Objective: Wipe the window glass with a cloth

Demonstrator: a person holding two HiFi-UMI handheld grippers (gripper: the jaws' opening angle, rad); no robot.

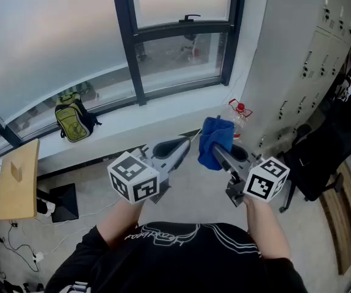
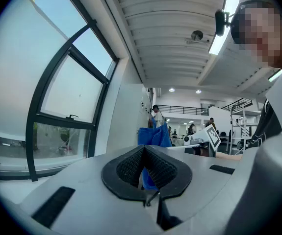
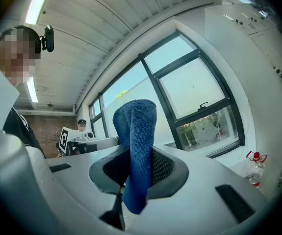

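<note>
One cloth, and your right gripper (image 1: 217, 154) has it: the jaws are clamped on the blue cloth (image 1: 214, 138), which sticks out lengthwise toward 12 o'clock. The window glass (image 1: 178, 57) is at 12 too, well apart from the cloth. Your left gripper (image 1: 176, 146), at 9 o'clock of the right, is pinched together on nothing. I'd guess the reach is the right's job.

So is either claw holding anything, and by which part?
The right gripper clamps the blue cloth around its middle, a bunch sticking past the tips. The left gripper holds nothing.
</note>
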